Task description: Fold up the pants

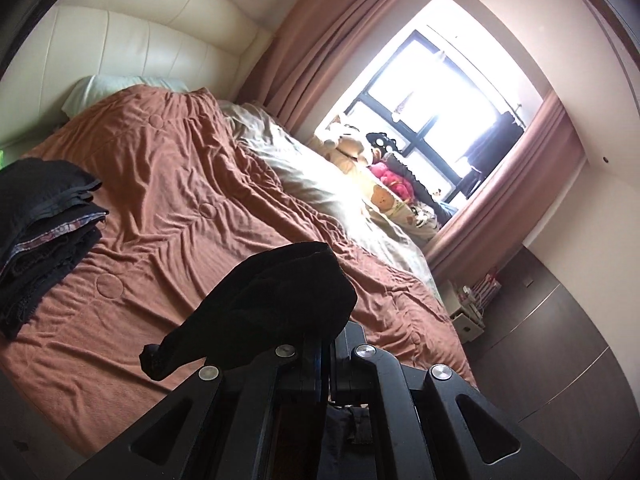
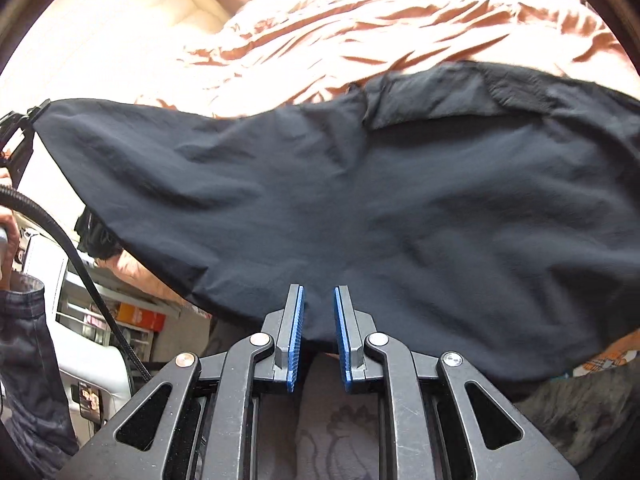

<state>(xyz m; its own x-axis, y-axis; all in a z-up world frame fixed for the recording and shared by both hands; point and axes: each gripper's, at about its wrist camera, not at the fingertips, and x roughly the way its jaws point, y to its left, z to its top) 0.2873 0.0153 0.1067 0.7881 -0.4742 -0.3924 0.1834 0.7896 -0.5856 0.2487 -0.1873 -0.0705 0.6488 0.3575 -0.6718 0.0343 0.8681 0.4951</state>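
Note:
Black pants (image 2: 360, 200) hang stretched across the right wrist view, above the rust-brown bed cover (image 2: 360, 20). My right gripper (image 2: 319, 312) has its blue pads (image 2: 297, 336) narrowly apart, with the pants' lower edge pinched between them. My left gripper (image 2: 28, 128) holds the far left corner of the same pants. In the left wrist view the left gripper (image 1: 324, 344) is shut, and bunched black pants fabric (image 1: 280, 292) drapes over its tips and hides them.
A stack of folded dark clothes (image 1: 44, 224) lies on the bed cover (image 1: 180, 184) at the left. Plush toys (image 1: 348, 148) sit by the bright window (image 1: 440, 92). A person's hand (image 2: 8, 220), sleeve (image 2: 24, 340) and a black cable (image 2: 80, 264) are at the left.

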